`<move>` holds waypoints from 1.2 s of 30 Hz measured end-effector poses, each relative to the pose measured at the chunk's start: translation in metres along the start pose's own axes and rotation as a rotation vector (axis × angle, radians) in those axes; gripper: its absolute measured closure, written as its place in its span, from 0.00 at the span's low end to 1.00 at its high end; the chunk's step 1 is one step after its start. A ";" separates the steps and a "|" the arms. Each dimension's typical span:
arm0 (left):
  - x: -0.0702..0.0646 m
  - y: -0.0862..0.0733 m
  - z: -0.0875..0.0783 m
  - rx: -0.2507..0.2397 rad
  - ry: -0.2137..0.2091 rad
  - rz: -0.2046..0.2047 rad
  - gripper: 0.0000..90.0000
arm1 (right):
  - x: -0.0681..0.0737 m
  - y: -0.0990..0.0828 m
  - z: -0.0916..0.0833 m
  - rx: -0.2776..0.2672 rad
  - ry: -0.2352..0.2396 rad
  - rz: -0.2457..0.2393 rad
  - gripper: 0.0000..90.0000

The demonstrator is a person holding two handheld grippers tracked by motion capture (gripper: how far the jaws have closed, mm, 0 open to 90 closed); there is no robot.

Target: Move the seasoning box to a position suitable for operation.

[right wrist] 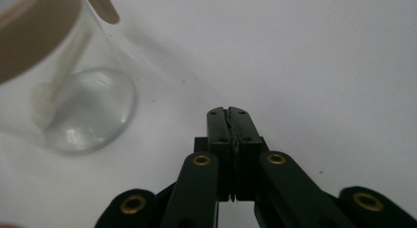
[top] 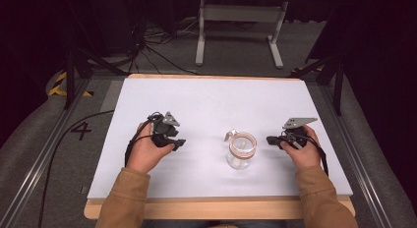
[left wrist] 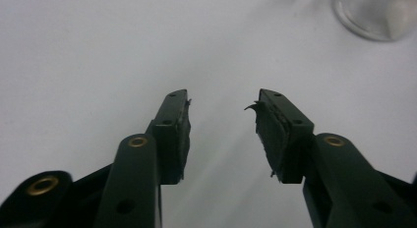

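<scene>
Two grippers, one glass jar (top: 241, 150) between them on the white counter (top: 206, 98). Jar upright, a little toward 5 o'clock from the counter's middle, with a pale band around its open mouth and a small pale tab at the rim on the 10 o'clock side. Left gripper (top: 178, 142) well apart from it, at the jar's 9 o'clock; fingers (left wrist: 173, 121) released, a clear gap between them, nothing inside the gap. Right gripper (top: 270, 139) just beside the jar, at its 3 o'clock, not touching as far as visible; fingers (right wrist: 222, 127) clenched flat on each other, holding nothing.

Probably light, because empty, but stiff, smooth and breakable: clear glass, likely slippery under the pads, no tolerance for a hard squeeze or a knock. Best place to take hold, by judgement: across the wall just under the banded rim, where the band may give some friction, or across the body at mid height with wide fingers. Small tab not to be trusted as a handle. Risk of tipping with a push near the top.
</scene>
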State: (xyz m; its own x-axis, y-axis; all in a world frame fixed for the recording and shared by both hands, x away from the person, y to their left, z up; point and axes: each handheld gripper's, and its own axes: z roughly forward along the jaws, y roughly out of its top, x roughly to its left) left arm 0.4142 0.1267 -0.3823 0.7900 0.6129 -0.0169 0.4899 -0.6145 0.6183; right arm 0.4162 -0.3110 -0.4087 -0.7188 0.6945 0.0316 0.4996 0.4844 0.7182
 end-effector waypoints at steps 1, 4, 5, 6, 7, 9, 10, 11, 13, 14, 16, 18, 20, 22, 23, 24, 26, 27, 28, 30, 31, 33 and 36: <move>0.000 -0.001 -0.003 0.009 -0.006 -0.017 0.64 | 0.001 0.001 -0.002 -0.007 0.008 -0.004 1.00; 0.001 -0.004 -0.007 -0.004 -0.027 -0.034 0.64 | 0.003 0.003 -0.006 -0.027 0.033 -0.013 1.00; 0.001 -0.005 -0.009 -0.013 -0.050 -0.047 0.64 | 0.004 0.003 -0.007 -0.030 0.042 -0.015 1.00; 0.001 -0.006 -0.010 -0.021 -0.065 -0.053 0.63 | 0.005 0.004 -0.006 -0.032 0.049 -0.019 1.00; 0.001 -0.007 -0.011 -0.033 -0.076 -0.064 0.62 | 0.005 0.005 -0.005 -0.028 0.052 -0.021 1.00; 0.001 -0.008 -0.014 -0.027 -0.079 -0.065 0.60 | 0.007 0.005 -0.003 -0.018 0.057 -0.031 1.00; 0.001 -0.010 -0.015 -0.031 -0.079 -0.073 0.60 | 0.007 0.006 -0.002 -0.018 0.065 -0.035 1.00; 0.001 -0.011 -0.016 -0.034 -0.076 -0.082 0.59 | 0.009 0.006 -0.001 -0.020 0.069 -0.041 1.00; 0.002 -0.012 -0.019 -0.043 -0.065 -0.093 0.57 | 0.012 0.008 0.001 -0.021 0.080 -0.062 1.00; 0.002 -0.012 -0.021 -0.040 -0.066 -0.097 0.55 | 0.013 0.009 0.002 -0.023 0.084 -0.071 1.00; 0.001 -0.013 -0.022 -0.051 -0.067 -0.108 0.52 | 0.016 0.010 0.003 -0.029 0.096 -0.076 1.00; 0.000 -0.012 -0.022 -0.053 -0.068 -0.109 0.49 | 0.018 0.011 0.005 -0.037 0.103 -0.076 1.00; -0.003 -0.011 -0.023 -0.054 -0.074 -0.107 0.48 | 0.022 0.012 0.009 -0.038 0.105 -0.073 1.00; -0.003 -0.011 -0.023 -0.056 -0.077 -0.106 0.48 | 0.024 0.013 0.013 -0.033 0.107 -0.083 1.00; -0.005 -0.010 -0.022 -0.058 -0.082 -0.102 0.48 | 0.026 0.013 0.016 -0.026 0.115 -0.089 1.00; -0.005 -0.010 -0.022 -0.061 -0.082 -0.102 0.48 | 0.026 0.013 0.017 -0.023 0.119 -0.094 1.00; -0.005 -0.010 -0.022 -0.059 -0.075 -0.099 0.48 | 0.029 0.013 0.020 -0.016 0.126 -0.102 1.00; -0.005 -0.010 -0.022 -0.059 -0.075 -0.099 0.48 | 0.030 0.013 0.021 -0.010 0.134 -0.107 1.00; -0.004 -0.010 -0.021 -0.059 -0.072 -0.096 0.48 | 0.030 0.013 0.021 -0.010 0.134 -0.107 1.00; -0.004 -0.010 -0.021 -0.059 -0.076 -0.100 0.48 | 0.033 0.013 0.024 -0.001 0.152 -0.118 1.00; -0.004 -0.010 -0.020 -0.057 -0.079 -0.100 0.49 | 0.035 0.013 0.025 0.007 0.149 -0.129 1.00; -0.005 -0.010 -0.020 -0.056 -0.083 -0.100 0.50 | 0.037 0.014 0.025 0.026 0.135 -0.141 1.00; -0.005 -0.010 -0.019 -0.055 -0.083 -0.097 0.50 | 0.037 0.014 0.025 0.034 0.138 -0.140 1.00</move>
State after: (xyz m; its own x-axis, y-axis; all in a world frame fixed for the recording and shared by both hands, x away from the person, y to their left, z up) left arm 0.3987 0.1393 -0.3730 0.7690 0.6234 -0.1416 0.5458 -0.5249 0.6531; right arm 0.4084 -0.2649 -0.4155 -0.8406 0.5407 0.0300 0.4046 0.5901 0.6986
